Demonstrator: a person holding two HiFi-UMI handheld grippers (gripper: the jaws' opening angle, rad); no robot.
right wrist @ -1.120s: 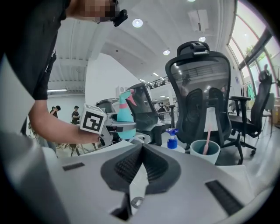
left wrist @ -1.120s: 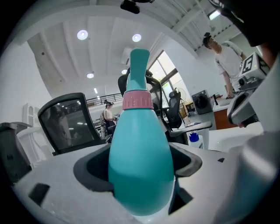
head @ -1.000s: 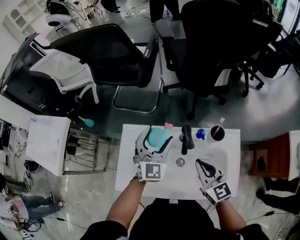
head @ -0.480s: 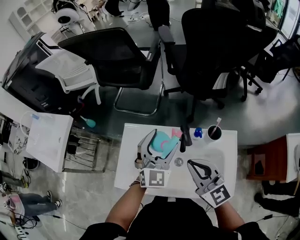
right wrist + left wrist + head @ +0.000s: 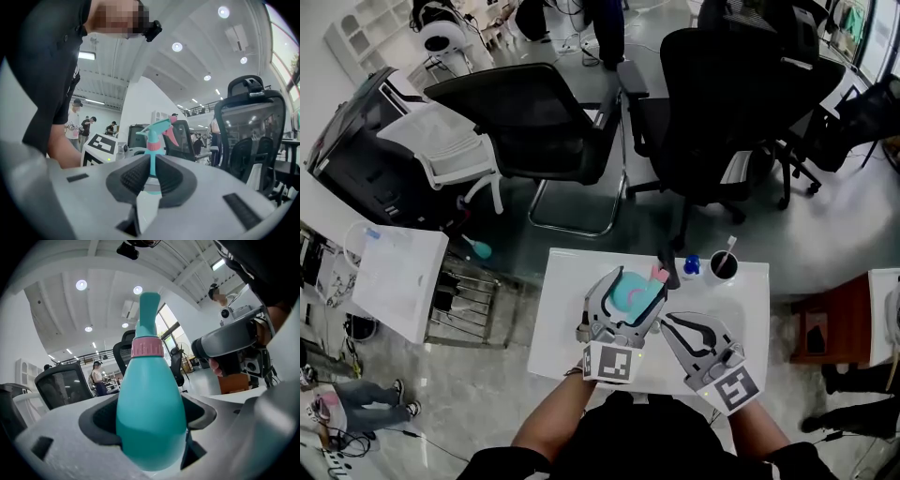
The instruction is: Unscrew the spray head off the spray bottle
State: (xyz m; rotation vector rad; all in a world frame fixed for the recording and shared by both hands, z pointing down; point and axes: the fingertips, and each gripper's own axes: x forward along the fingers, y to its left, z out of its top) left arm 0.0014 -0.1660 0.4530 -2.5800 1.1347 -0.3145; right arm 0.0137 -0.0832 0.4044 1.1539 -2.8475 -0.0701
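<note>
One teal spray bottle (image 5: 149, 413) in left tongs (image 5: 636, 284), right tongs (image 5: 667, 319) narrow, just opening, empty

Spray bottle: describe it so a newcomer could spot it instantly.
Over the white table in front of the person, find the left tongs. They grip the spray bottle: teal with a pink collar and trigger, unlike the black cup at the far edge.
</note>
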